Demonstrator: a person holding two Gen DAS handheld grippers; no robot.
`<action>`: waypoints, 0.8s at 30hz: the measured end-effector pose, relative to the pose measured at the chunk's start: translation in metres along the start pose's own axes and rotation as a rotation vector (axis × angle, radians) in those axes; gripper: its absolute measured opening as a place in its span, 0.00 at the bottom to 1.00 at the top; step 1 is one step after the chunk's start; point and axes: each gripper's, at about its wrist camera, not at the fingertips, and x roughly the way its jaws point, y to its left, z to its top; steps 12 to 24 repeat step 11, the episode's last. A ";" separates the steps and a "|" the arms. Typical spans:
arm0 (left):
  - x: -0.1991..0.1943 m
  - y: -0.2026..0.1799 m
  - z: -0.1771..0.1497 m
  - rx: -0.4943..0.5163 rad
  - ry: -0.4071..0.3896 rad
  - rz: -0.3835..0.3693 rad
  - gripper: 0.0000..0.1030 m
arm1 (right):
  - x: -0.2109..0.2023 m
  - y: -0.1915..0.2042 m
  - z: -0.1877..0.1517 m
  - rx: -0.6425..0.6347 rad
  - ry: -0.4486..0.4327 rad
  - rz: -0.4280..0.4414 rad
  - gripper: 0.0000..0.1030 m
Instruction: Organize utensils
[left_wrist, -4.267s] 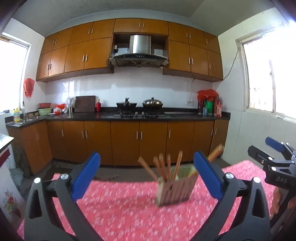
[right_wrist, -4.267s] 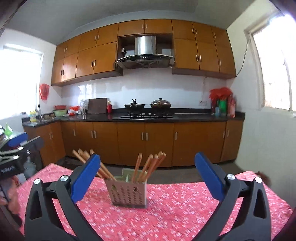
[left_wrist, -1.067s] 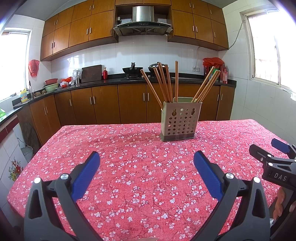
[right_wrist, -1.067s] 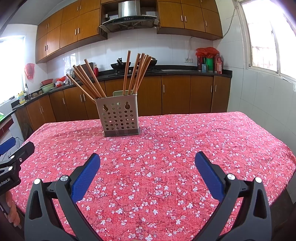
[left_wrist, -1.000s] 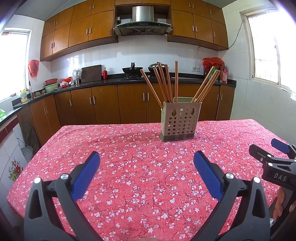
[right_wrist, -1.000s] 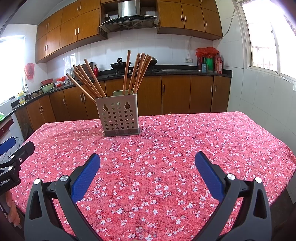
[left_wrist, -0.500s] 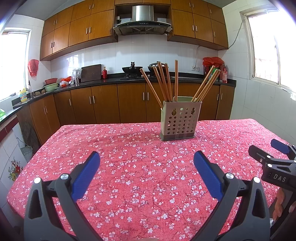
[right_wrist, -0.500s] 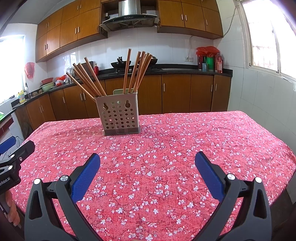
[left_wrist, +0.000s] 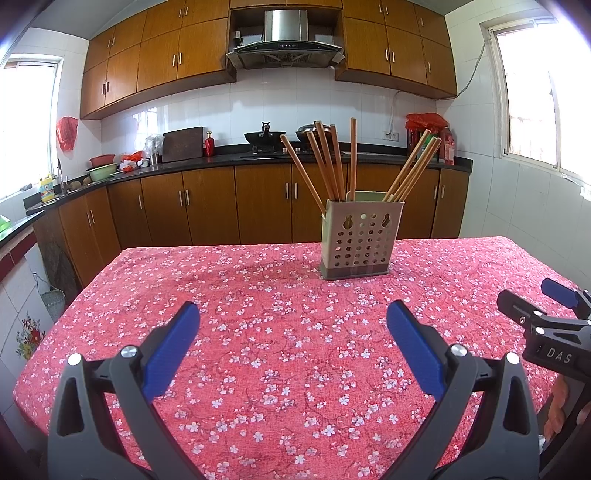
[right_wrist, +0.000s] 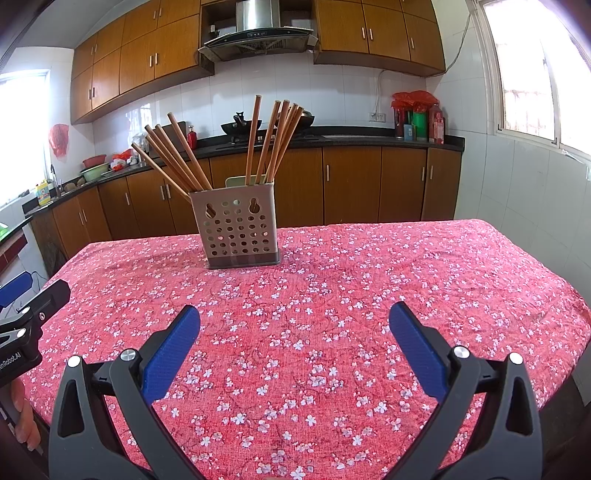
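A beige perforated utensil holder (left_wrist: 360, 238) stands upright on the far half of the table; it also shows in the right wrist view (right_wrist: 238, 230). Several wooden chopsticks (left_wrist: 334, 162) stand in it, fanned out, also in the right wrist view (right_wrist: 273, 138). My left gripper (left_wrist: 291, 328) is open and empty, low over the near part of the table, well short of the holder. My right gripper (right_wrist: 293, 330) is open and empty, likewise short of the holder. Each gripper shows at the edge of the other's view: the right one (left_wrist: 535, 306), the left one (right_wrist: 33, 291).
The table wears a red flowered cloth (left_wrist: 277, 325). Behind it run wooden kitchen cabinets (left_wrist: 207, 206) and a dark counter with pans (left_wrist: 264, 138), bowls and bottles. A tiled wall with a window (right_wrist: 535, 74) stands to the right.
Over the last second both grippers stayed open and drifted slightly. Since 4.3 s ago both views have tilted down, with the holder standing farther off on the table.
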 end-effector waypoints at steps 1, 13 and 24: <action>0.000 0.001 0.000 0.000 -0.002 0.003 0.96 | 0.000 0.000 0.000 0.000 0.000 0.000 0.98; 0.003 0.005 -0.001 -0.001 0.008 -0.003 0.96 | 0.000 -0.001 -0.001 0.001 0.001 0.000 0.98; 0.003 0.005 -0.001 -0.001 0.008 -0.003 0.96 | 0.000 -0.001 -0.001 0.001 0.001 0.000 0.98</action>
